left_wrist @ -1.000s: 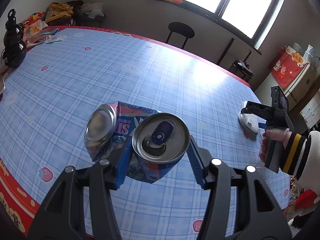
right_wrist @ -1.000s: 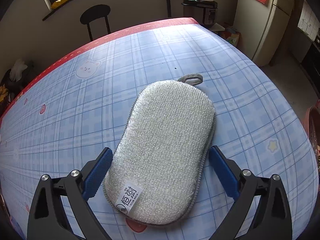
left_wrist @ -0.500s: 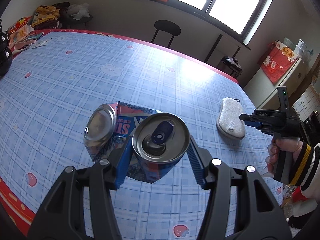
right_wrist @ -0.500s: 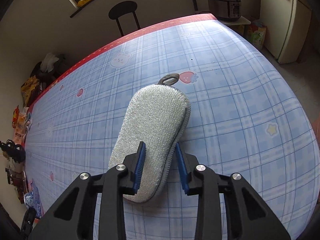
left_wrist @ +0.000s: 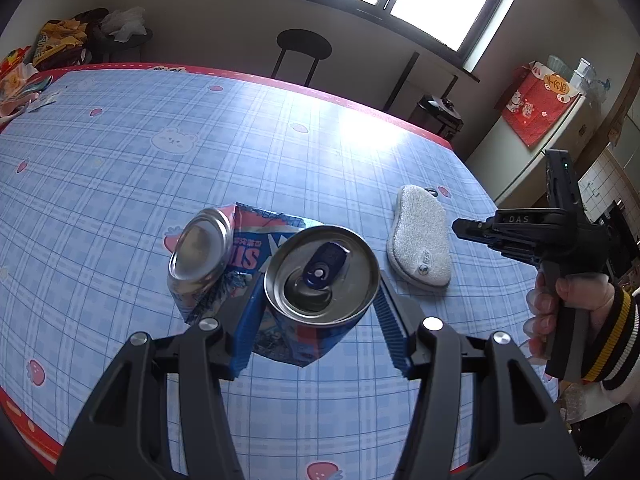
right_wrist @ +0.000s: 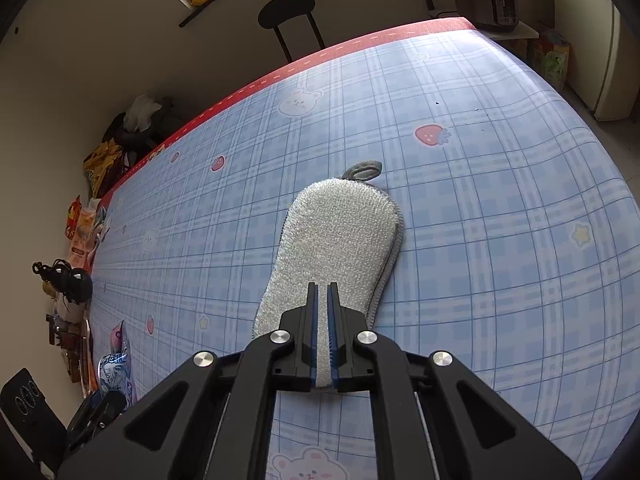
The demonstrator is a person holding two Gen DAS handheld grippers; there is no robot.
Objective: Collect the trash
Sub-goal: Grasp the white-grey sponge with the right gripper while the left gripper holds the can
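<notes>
While no bin shows in either view, the collecting looks only partly done: one piece of trash is picked up and nothing can be seen dropped anywhere yet. The left gripper is clamped at a middling width on a can, which hangs in the air above the near middle of the table.

The can is badly crushed and folded almost in half. Its opened top, with the blue pull tab, faces the camera, and its dull silver base sticks out to the left. The blue, pink and white printed wall between them is creased into sharp ridges. The blue pads press on the folded wall just under the top rim.

The right gripper is narrow, its jaws having just been opening a little, with only a thin slit between the pads and nothing held there. In the left view it hovers just right of a pale sponge that lies flat on the table, apart from it. Whether the sponge counts as trash I cannot tell.

Left to do, as I judge it: carry the can to a bin, then fetch the wrappers heaped at the far left end of the table
</notes>
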